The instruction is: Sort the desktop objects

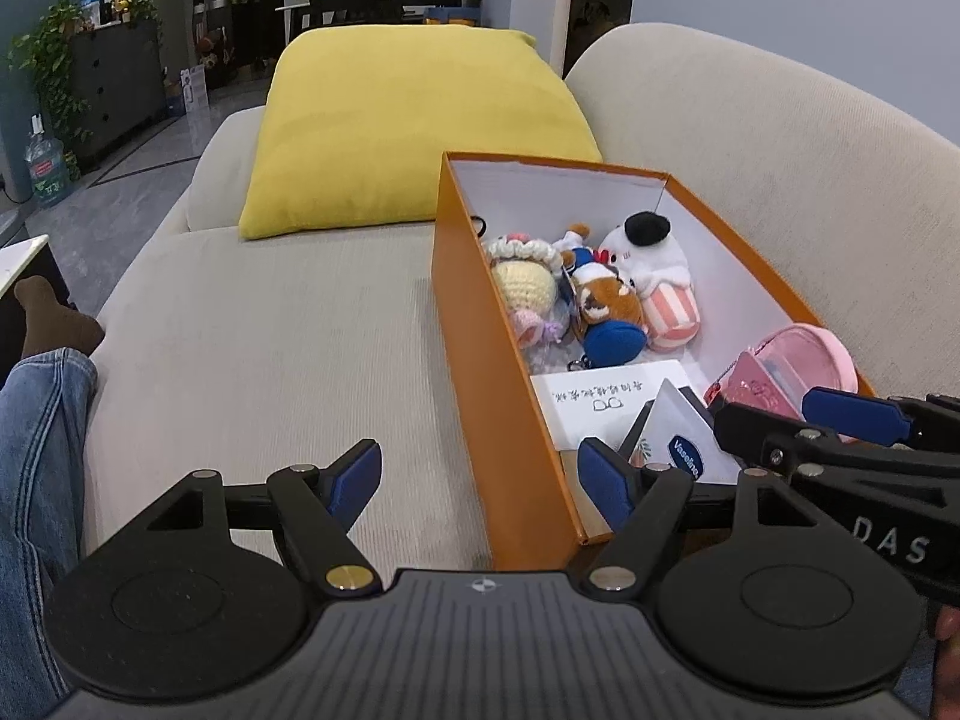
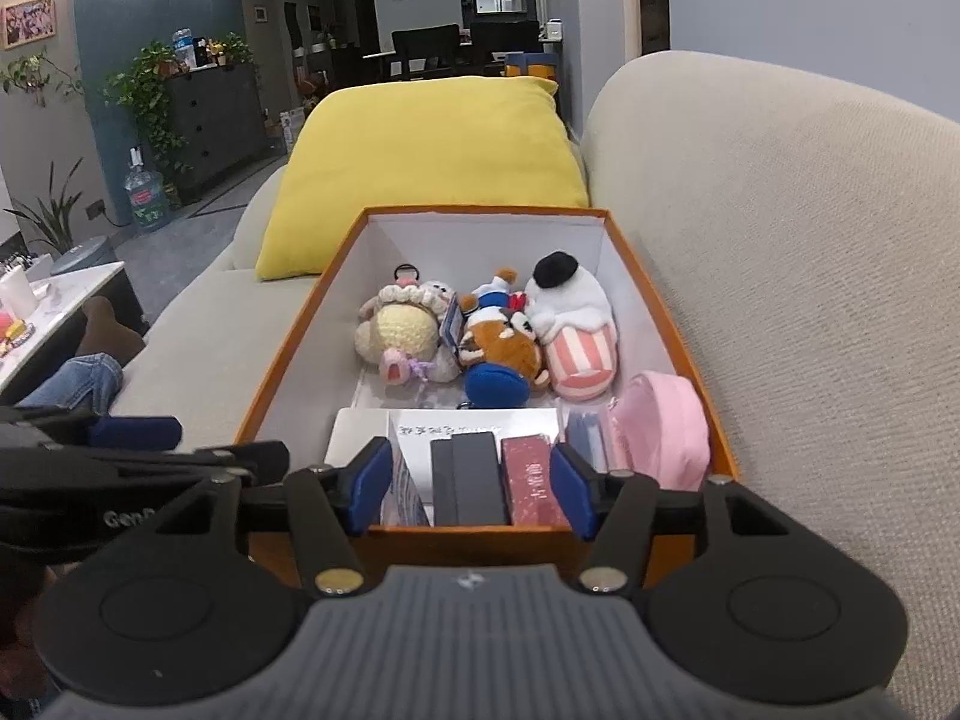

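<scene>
An orange box (image 1: 480,360) (image 2: 282,372) stands on the beige sofa. It holds several plush toys (image 1: 600,288) (image 2: 480,336), a pink pouch (image 1: 804,354) (image 2: 660,426), a white card (image 1: 606,396), a Vaseline box (image 1: 684,438), a black box (image 2: 468,474) and a red box (image 2: 531,480). My left gripper (image 1: 480,480) is open and empty, straddling the box's near left wall. My right gripper (image 2: 471,483) is open and empty over the box's near end, its fingers either side of the black and red boxes. It also shows in the left wrist view (image 1: 840,420).
A yellow cushion (image 1: 408,120) (image 2: 426,168) lies behind the box. The sofa back (image 1: 780,180) (image 2: 810,300) rises on the right. A person's jeans leg (image 1: 36,450) is at the left. A white table (image 2: 54,306) stands left of the sofa.
</scene>
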Tool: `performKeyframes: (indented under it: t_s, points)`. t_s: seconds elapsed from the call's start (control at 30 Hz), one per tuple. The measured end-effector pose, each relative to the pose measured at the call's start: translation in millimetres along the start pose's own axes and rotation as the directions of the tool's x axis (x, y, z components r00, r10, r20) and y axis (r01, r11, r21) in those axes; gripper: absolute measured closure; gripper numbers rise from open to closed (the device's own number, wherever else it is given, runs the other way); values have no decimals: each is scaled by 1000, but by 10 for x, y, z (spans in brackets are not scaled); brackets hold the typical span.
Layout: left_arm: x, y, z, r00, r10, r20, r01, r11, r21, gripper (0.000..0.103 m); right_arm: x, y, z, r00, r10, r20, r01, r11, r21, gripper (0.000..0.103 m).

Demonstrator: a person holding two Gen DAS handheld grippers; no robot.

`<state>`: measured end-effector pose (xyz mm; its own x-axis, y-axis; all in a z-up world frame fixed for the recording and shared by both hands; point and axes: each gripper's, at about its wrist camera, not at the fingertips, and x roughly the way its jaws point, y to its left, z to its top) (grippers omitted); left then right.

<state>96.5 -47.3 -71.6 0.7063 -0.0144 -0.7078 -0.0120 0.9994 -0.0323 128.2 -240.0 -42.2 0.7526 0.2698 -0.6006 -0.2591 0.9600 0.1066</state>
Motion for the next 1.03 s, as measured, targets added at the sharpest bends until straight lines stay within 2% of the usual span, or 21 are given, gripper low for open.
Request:
performKeyframes:
  t_s: [0.17,1.03]
  points:
    - [10,-25,-12,1000,6,-19,-6,1000,5,18,14,-48,-14,1000,18,-3,-18,999,37,40]
    - [-18,-13,7,999,14,-36,-14,1000,-6,16,23,-8,-23,1000,5,3,-5,1000,18,38]
